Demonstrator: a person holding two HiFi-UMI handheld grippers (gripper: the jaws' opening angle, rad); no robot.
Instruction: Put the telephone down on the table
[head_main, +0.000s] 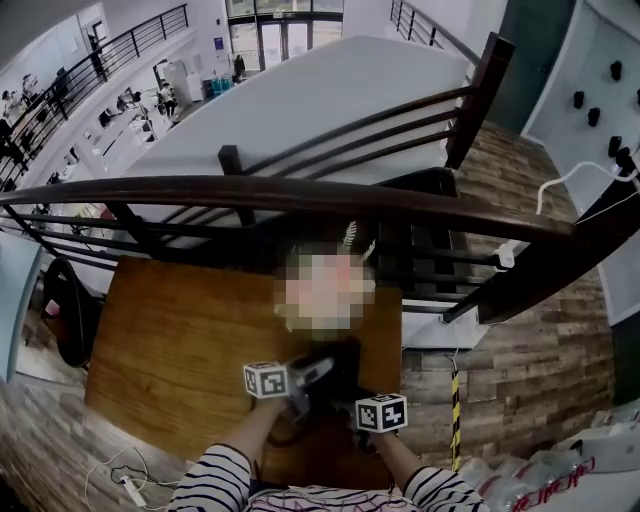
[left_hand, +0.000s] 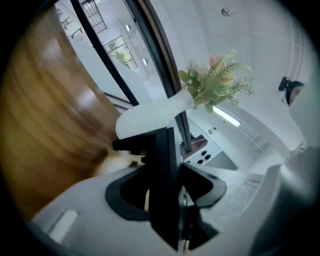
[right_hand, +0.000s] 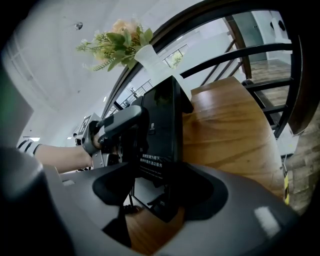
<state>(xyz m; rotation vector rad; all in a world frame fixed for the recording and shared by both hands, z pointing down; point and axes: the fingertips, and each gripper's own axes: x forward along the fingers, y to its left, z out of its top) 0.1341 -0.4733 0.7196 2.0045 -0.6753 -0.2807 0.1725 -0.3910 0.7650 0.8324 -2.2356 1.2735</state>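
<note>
Evidently the lowering step is in hand: the telephone (right_hand: 161, 127), a black set with small white print on its face, hangs between the two claws over the brown wooden bench (head_main: 165, 340), near the edge closest to the person. The left claw (left_hand: 167, 167) is closed on a thin black edge of the set, which stands upright between its jaws. The right claw (right_hand: 160, 192) grips the wider body from the opposite side, its jaws standing well apart around it. In the right gripper view the left claw shows on the far side of the set, and a dark cord (right_hand: 125, 202) hangs beneath it. The bottom of the set looks close to the wood, but I cannot tell whether it touches yet. A white vase (left_hand: 150, 114) with green and pink flowers (left_hand: 215, 85) stands further back on the bench, near the dark railing (head_main: 300, 195).

I judge the task nearly done. The next move calls for bringing the set level onto the bare wood short of the vase, with the cord not trapped under it, then parting both claws together so neither tips it.
</note>
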